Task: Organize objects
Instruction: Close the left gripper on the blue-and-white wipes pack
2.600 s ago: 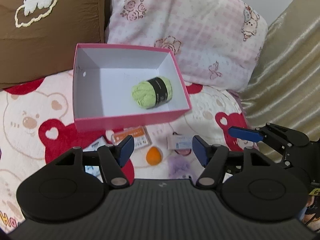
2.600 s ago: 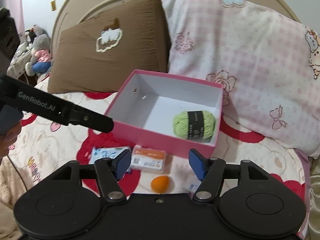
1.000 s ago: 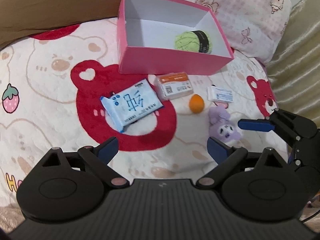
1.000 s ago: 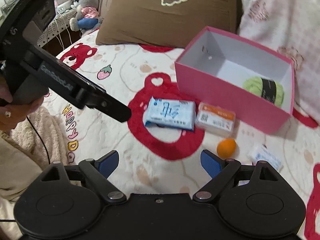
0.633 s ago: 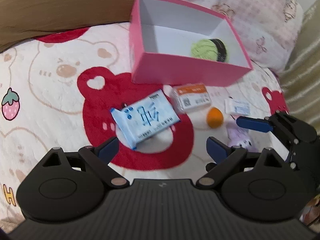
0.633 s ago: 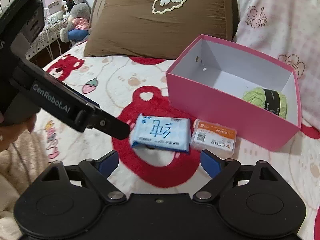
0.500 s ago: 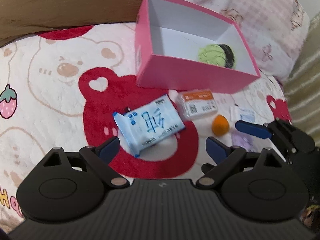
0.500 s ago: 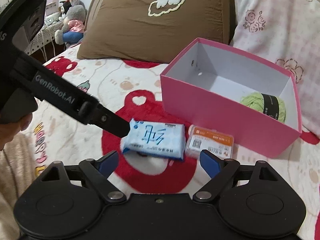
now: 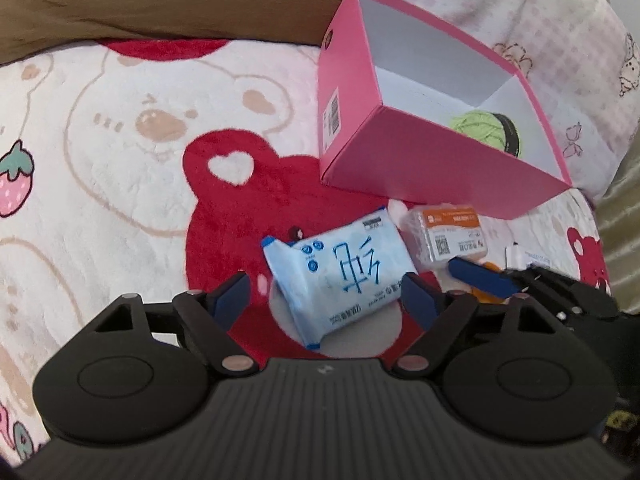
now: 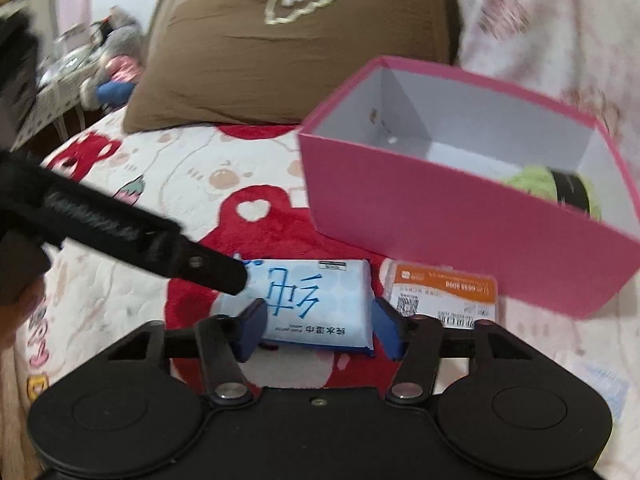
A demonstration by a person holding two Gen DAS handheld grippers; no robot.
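Observation:
A light blue wet-wipe pack (image 9: 340, 276) (image 10: 308, 304) lies on the bear-print blanket in front of a pink open box (image 9: 404, 160) (image 10: 460, 236). A green yarn ball (image 9: 486, 130) (image 10: 556, 188) lies inside the box. My left gripper (image 9: 326, 300) is open with its fingers on either side of the pack. My right gripper (image 10: 318, 328) is open and also straddles the pack's near end. The left gripper's finger (image 10: 200, 268) crosses the right wrist view and touches the pack's left end.
An orange-labelled packet (image 9: 452, 232) (image 10: 440, 292) lies right of the pack. A small orange ball (image 9: 486, 270) and a white sachet (image 9: 528, 258) lie behind the right gripper's finger (image 9: 480, 278). A brown pillow (image 10: 296, 52) and a pink pillow (image 9: 540, 40) stand behind the box.
Both grippers have moved forward and down onto the wet-wipe pack, which now lies between each pair of open fingers. The pack and box look much closer.

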